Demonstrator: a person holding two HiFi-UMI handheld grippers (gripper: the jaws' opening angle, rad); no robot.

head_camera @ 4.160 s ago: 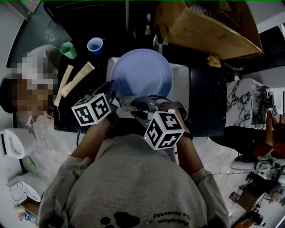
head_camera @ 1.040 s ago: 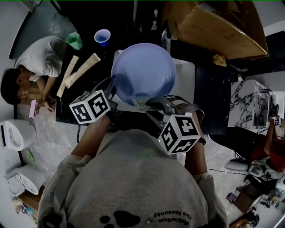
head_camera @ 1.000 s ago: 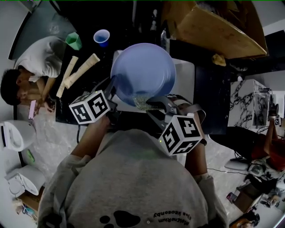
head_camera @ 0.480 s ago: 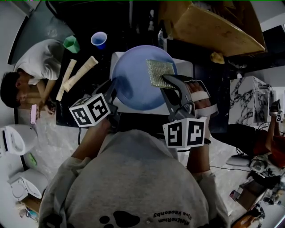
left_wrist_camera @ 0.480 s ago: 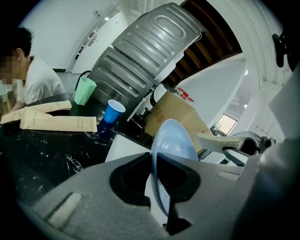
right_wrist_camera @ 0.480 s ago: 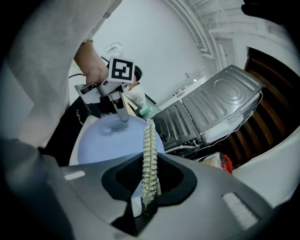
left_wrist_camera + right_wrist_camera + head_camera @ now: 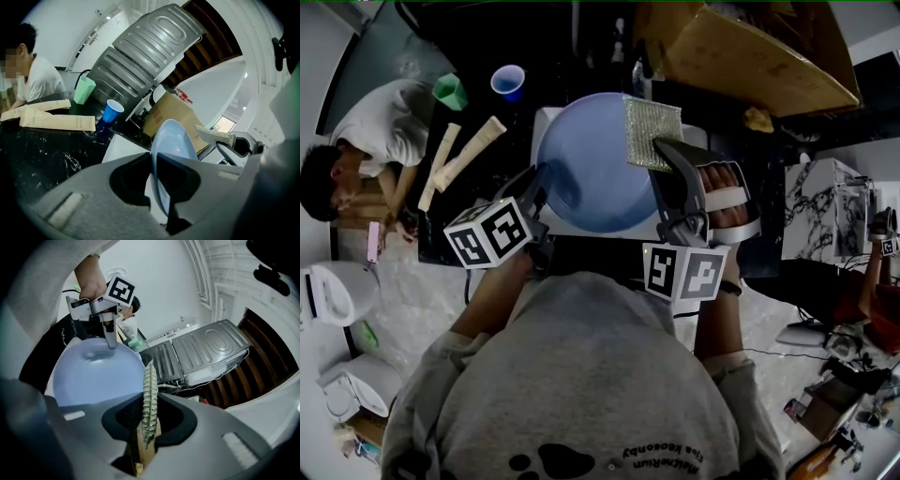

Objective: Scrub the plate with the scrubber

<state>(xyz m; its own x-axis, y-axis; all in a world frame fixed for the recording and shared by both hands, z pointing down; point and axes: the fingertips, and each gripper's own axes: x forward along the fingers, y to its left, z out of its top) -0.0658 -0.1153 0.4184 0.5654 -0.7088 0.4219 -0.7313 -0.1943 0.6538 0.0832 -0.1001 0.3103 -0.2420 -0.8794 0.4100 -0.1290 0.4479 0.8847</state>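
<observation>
Jaws showed only in gripper views: left gripper [image 7: 156, 160] clamped the plate [image 7: 174, 136] rim, right gripper [image 7: 150, 405] pinched the scrubber [image 7: 150, 380] edge-on.

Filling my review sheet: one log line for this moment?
left gripper: shut on plate | right gripper: shut on scrubber | scrubber at plate's far-right rim, contact unclear

A blue cup [image 7: 507, 82] stands beside a green cup [image 7: 447, 91]. Two long cartons [image 7: 465, 158], perhaps toothbrush packs, lie near a person [image 7: 370, 131].
</observation>
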